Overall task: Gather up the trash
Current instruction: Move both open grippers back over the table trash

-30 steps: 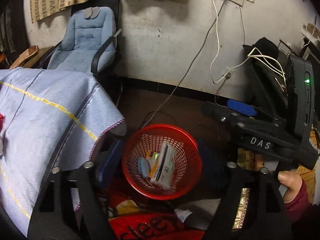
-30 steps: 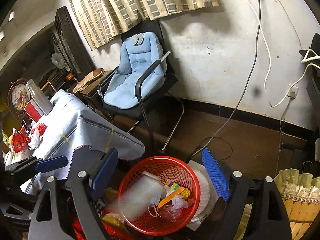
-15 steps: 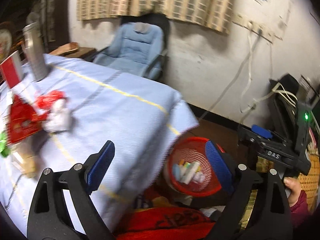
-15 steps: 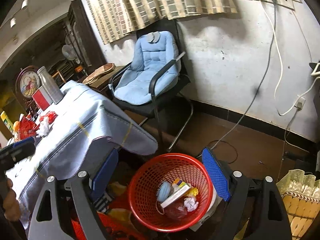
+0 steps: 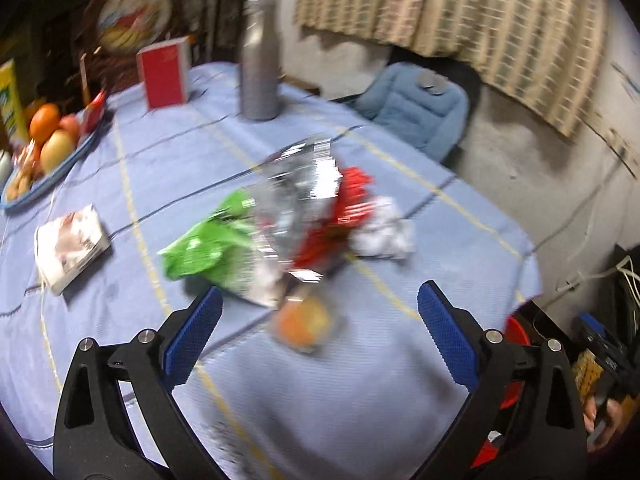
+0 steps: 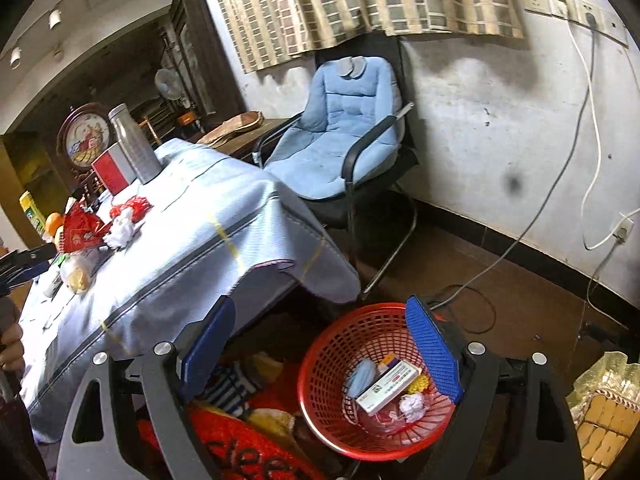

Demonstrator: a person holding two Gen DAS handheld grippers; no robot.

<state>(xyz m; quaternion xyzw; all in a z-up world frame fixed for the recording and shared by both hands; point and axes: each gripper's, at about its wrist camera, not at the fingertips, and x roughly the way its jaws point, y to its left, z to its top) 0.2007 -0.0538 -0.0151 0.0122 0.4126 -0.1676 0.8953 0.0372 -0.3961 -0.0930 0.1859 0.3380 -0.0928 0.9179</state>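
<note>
Trash lies piled on the blue tablecloth (image 5: 360, 380): a green wrapper (image 5: 208, 244), a silver foil bag (image 5: 296, 192), a red wrapper (image 5: 352, 196), a crumpled white tissue (image 5: 384, 232) and a blurred orange wrapped item (image 5: 306, 324). My left gripper (image 5: 320, 294) hovers over the near side of the pile, jaws opening, wide apart and gripping nothing. The red mesh basket (image 6: 320, 360) stands on the floor beside the table. It holds a white box (image 6: 386, 386), a blue mask (image 6: 362, 376) and a tissue wad (image 6: 414, 406). My right gripper (image 6: 320, 306) hangs open above it, holding nothing.
A steel bottle (image 5: 260, 68), a red box (image 5: 164, 74), a fruit tray (image 5: 44, 140) and a booklet (image 5: 72, 248) share the table. A blue padded chair (image 6: 344, 128) stands by the wall. A cable (image 6: 520, 248) runs across the floor; a red mat (image 6: 248, 460) lies below.
The left gripper swung from above the basket up over the table, so the trash pile now fills its view, and its jaws widened. The right gripper drifted a little; the dropped box has settled in the basket.
</note>
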